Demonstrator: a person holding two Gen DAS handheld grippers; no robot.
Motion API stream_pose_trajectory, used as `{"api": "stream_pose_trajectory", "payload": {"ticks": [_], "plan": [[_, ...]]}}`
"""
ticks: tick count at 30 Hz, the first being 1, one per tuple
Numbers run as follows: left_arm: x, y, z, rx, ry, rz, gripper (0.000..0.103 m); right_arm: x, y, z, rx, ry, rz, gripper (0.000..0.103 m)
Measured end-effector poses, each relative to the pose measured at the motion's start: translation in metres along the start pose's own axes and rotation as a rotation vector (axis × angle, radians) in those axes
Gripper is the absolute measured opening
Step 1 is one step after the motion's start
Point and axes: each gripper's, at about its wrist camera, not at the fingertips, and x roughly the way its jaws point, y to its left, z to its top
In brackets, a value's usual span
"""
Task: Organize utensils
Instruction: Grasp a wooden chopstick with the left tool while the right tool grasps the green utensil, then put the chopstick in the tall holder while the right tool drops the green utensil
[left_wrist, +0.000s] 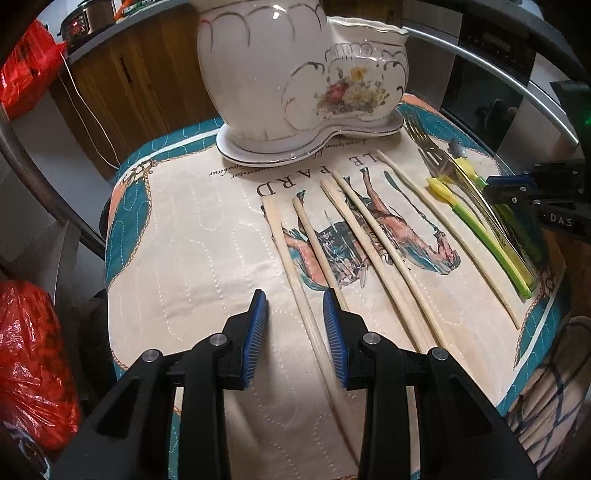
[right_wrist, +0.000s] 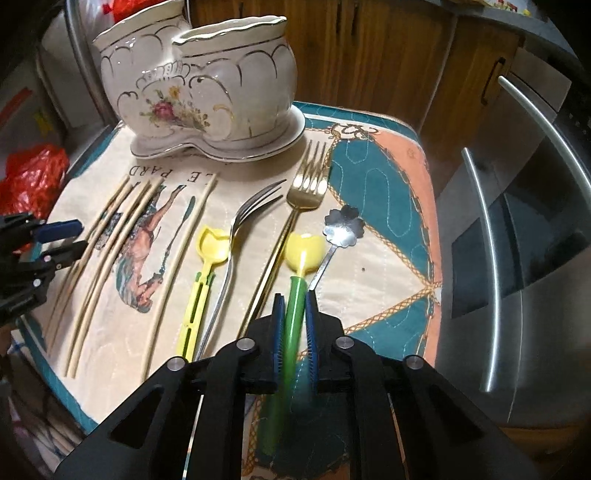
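Landmark: white floral ceramic holder (right_wrist: 199, 92), two joined compartments on a scalloped base, at the far edge of the printed quilted mat (right_wrist: 373, 184). Right wrist view only: green-handled spoon with yellow bowl (right_wrist: 295, 314), silver flower-shaped spoon (right_wrist: 341, 221) and gold fork (right_wrist: 306, 184) in front of the holder's right side; silver fork (right_wrist: 243, 214) and a second yellow-green spoon (right_wrist: 207, 258) nearer the centre; stainless appliance door (right_wrist: 517, 258) beyond the mat. Left wrist view only: red plastic bags (left_wrist: 33, 354), a cooker (left_wrist: 77, 26) on a far counter, the holder's rim cut off at top. Both views: five pale chopsticks (left_wrist: 314, 251) laid in front of the holder. Hard to read: the green handle blurs between the pads; in the left view the right-side cutlery overlaps into one cluster. Right gripper (right_wrist: 295, 302): pads pinched on the green spoon's handle, bowl pointing toward the holder. Left gripper (left_wrist: 295, 306): jaws partly spread, nothing gripped, poised over the leftmost chopsticks, one stick running between the pads, contact unclear.
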Motion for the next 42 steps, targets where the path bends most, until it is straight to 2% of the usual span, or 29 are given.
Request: {"api": "stream_pose_trajectory", "payload": {"ticks": [1,3,6,10,14,20,24,29,32,37,42], "plan": [[0.0,-0.001,0.0,0.003,0.0,0.003,0.032,-0.001,-0.002,0.0,0.009,-0.004,0.01,0.011],[-0.001,-0.002,-0.001,0.004,-0.007,-0.014,0.021,-0.005,-0.007,-0.002,0.026,-0.019,0.02,0.011],[-0.002,-0.003,0.0,-0.008,-0.015,-0.033,0.013,-0.008,-0.012,-0.003,0.054,-0.033,0.043,0.011],[0.0,-0.002,0.0,-0.017,-0.002,-0.05,0.013,-0.014,-0.016,-0.001,0.07,-0.054,0.07,0.011],[0.0,0.001,0.007,-0.024,0.054,-0.093,0.013,-0.023,-0.014,0.001,0.072,-0.077,0.094,0.01],[0.004,-0.001,0.012,0.024,0.103,-0.086,0.013,-0.033,-0.01,0.004,0.071,-0.113,0.129,0.01],[0.004,0.002,0.013,0.032,0.144,-0.116,0.013,-0.036,-0.01,0.005,0.072,-0.133,0.147,0.01],[0.003,0.003,0.011,0.046,0.162,-0.112,0.011,-0.039,-0.007,0.007,0.064,-0.158,0.166,0.01],[0.0,0.008,0.006,0.036,0.153,-0.103,0.006,-0.043,-0.004,0.01,0.059,-0.174,0.182,0.01],[-0.006,0.021,-0.003,-0.021,0.095,-0.146,0.006,-0.053,-0.002,0.013,0.059,-0.214,0.21,0.01],[-0.03,0.036,-0.018,-0.101,-0.049,-0.198,0.006,-0.065,-0.001,0.016,0.075,-0.275,0.244,0.01]]}}
